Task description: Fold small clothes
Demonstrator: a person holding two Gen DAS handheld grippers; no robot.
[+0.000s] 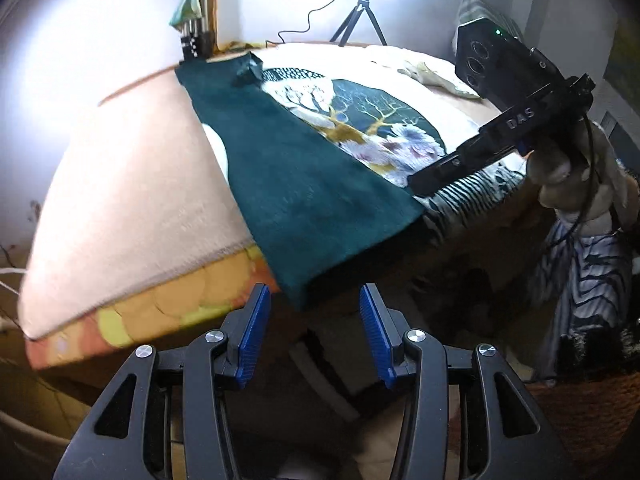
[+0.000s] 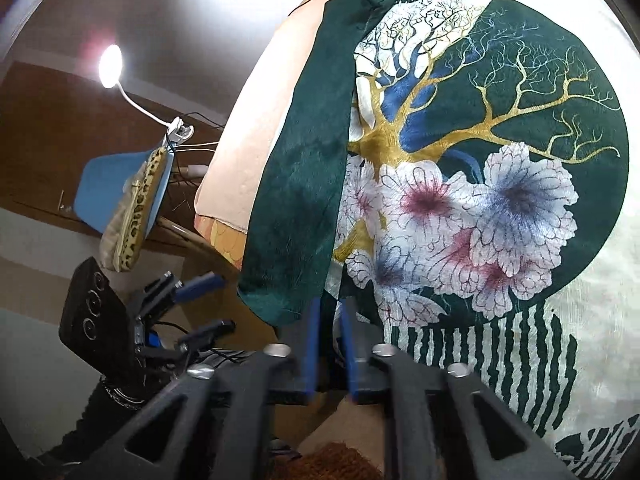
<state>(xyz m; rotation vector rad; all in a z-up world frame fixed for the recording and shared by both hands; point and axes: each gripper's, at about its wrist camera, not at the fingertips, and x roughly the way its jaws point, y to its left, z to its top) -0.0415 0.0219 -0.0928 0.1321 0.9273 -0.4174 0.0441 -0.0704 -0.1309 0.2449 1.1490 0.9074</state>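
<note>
A dark green garment [image 1: 288, 168] lies folded in a long strip across the bed, its near end hanging a little over the edge. It shows in the right wrist view [image 2: 304, 160] too. My left gripper [image 1: 310, 300] is open and empty, just in front of the garment's near end. My right gripper [image 2: 330, 312] has its jaws nearly closed at the garment's near corner; whether they pinch the cloth is unclear. The right gripper also shows in the left wrist view [image 1: 416, 184], its tip at the garment's right edge.
The bed has a printed cover with flowers and gold branches [image 2: 480, 184] and a peach blanket [image 1: 132, 184] to the left. A tripod with a ring light [image 1: 360, 16] stands at the far side. A blue chair [image 2: 116, 192] stands left of the bed.
</note>
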